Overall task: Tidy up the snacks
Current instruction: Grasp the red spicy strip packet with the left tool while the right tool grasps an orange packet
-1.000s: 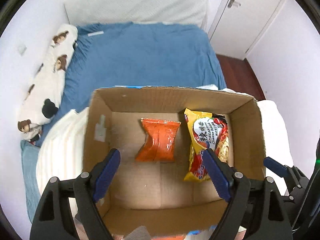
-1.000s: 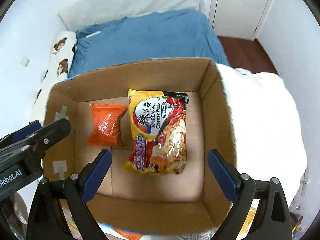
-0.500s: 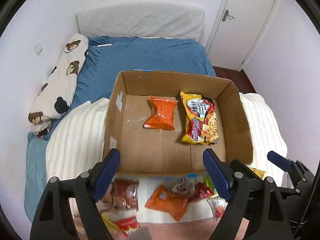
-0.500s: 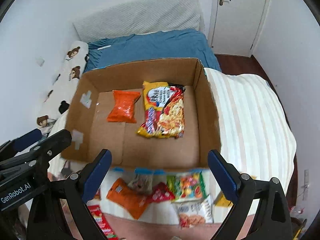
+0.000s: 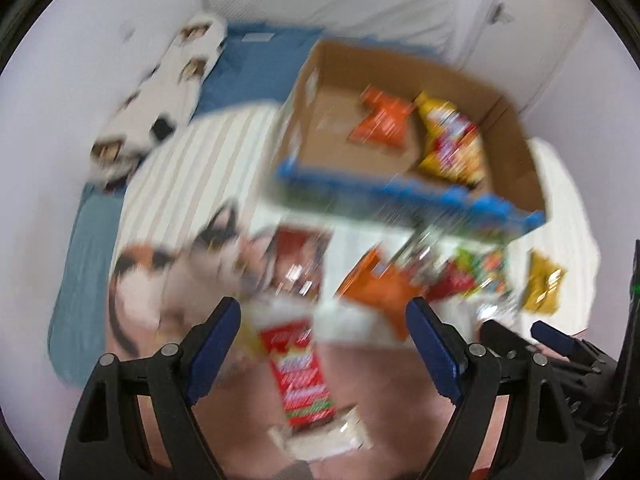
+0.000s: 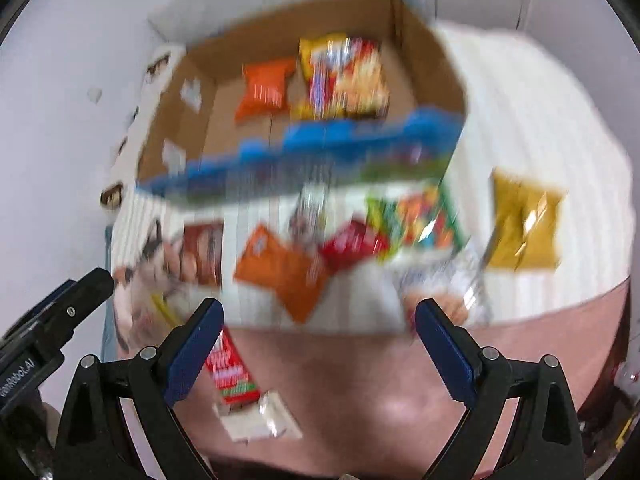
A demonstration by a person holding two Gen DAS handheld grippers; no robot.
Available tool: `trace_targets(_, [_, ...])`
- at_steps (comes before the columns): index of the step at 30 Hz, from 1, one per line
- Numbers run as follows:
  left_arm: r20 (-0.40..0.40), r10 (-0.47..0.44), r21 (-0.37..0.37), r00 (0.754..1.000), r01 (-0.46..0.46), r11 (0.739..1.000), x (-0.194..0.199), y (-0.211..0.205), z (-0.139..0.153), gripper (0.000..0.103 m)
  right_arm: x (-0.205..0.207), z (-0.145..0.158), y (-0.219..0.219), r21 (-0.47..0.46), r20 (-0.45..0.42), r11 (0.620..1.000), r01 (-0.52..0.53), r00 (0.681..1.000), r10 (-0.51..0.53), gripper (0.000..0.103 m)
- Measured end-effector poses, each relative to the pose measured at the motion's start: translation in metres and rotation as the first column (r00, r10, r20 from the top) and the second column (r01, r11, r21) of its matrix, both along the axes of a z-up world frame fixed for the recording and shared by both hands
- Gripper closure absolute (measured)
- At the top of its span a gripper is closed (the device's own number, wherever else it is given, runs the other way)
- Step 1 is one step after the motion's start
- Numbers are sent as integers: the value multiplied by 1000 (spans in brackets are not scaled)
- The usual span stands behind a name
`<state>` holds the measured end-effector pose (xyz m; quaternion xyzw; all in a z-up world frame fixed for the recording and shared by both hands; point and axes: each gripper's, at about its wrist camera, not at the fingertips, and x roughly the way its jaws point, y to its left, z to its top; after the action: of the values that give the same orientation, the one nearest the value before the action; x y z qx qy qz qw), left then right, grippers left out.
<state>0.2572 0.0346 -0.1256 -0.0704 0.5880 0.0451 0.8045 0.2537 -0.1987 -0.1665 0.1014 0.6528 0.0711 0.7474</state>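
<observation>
Both frames are blurred, but the left gripper [image 5: 322, 334] and the right gripper [image 6: 318, 330] both hang with fingers spread wide and nothing between them, over the near edge of the bed [image 6: 540, 128]. The cardboard box [image 6: 424, 56] sits farther back on the striped blanket with an orange packet [image 6: 264, 88] and a yellow noodle pack [image 6: 344, 76] inside. Loose snacks lie along the blanket's near edge: a red-and-white packet [image 5: 300, 376], an orange bag [image 6: 288, 272], a mustard-yellow pouch [image 6: 524, 228].

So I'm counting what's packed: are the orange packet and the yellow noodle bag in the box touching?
Cannot tell. In both wrist views the orange packet and noodle bag sit side by side, but blur hides the seam.
</observation>
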Motion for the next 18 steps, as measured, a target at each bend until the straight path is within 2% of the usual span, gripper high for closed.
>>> trace_targets(3, [-103,62,-3,993,-62,998,-18,17,-43,19,-6,-24,9,1,-59,999,-48,997,48,4])
trace_targets(8, [-259,139,-73,956,-162,984,-41,36,-110,19,1,-48,39,-57,-102,976,-210,974,203,4])
trace_targets(12, [-301,177,-85,937,-211,974,-51,42,-137,19,15,-58,73,-156,-109,913,-377,925,363,5])
trace_targets(14, [-315,186,-92,931,-225,970,-55,43,-146,19,25,-67,91,-192,-129,869,-457,889,439,5])
trace_targets(18, [-337,190,-110,922,-239,965,-62,44,-160,19,43,-91,117,-222,-185,809,-544,838,513,17])
